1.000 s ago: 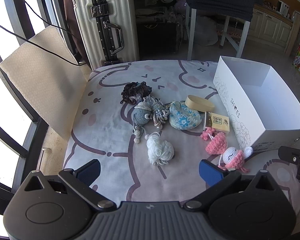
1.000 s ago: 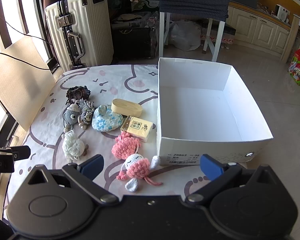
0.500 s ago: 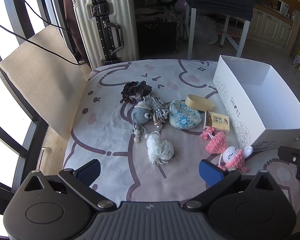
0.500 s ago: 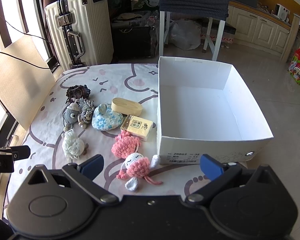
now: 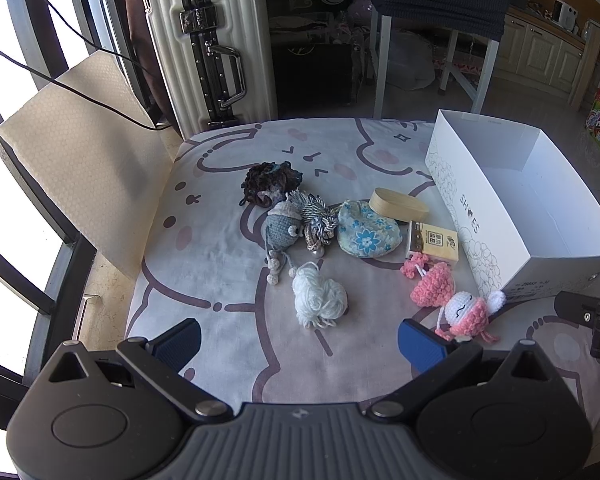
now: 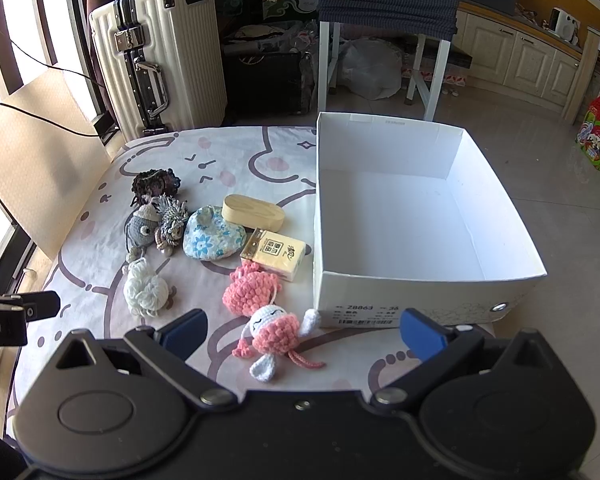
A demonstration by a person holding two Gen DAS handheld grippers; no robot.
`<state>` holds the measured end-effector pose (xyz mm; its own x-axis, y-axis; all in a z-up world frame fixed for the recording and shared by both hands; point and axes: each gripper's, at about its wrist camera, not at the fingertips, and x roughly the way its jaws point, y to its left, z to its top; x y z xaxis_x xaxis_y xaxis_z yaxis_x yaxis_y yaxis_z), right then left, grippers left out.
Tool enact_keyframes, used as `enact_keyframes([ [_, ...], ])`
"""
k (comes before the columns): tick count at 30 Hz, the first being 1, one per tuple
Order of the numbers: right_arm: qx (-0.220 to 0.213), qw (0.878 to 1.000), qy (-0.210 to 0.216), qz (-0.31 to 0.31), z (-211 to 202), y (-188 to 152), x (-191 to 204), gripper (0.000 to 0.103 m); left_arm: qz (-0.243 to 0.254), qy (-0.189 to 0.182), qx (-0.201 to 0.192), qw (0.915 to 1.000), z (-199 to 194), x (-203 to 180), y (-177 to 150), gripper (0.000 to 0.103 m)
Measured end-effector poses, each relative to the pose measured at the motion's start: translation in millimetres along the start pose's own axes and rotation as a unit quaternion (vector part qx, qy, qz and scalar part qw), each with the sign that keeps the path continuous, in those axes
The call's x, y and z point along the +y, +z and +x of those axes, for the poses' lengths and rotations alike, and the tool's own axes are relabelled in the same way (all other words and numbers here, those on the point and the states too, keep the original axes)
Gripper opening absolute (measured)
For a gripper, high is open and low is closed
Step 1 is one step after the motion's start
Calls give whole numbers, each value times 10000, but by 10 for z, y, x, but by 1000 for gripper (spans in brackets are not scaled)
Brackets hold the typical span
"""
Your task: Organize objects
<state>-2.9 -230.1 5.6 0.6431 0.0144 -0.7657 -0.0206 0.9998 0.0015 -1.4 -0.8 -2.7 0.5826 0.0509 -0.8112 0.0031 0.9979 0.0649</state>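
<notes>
White shoebox (image 6: 420,216) empty, upright; crochet toys (image 6: 274,330) beside it on mat (image 6: 96,264).

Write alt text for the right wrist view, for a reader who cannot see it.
An open right gripper hovers over a cartoon-print cloth strewn with small items beside an empty white shoebox. Nearest the fingers lies a pink-and-white crochet doll; beyond it are a pink crochet piece, tissue packet, wooden case and floral pouch.

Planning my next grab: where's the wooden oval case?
Right wrist view: wooden oval case lies left of the white box, between floral pouch and tissue pack.
</notes>
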Motion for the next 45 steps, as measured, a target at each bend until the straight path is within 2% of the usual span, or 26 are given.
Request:
enact_keyframes([
  [45,42,10000,-18,-84,10,-8,10,103,73,-34,5,10000,-15,-54,-24,103],
])
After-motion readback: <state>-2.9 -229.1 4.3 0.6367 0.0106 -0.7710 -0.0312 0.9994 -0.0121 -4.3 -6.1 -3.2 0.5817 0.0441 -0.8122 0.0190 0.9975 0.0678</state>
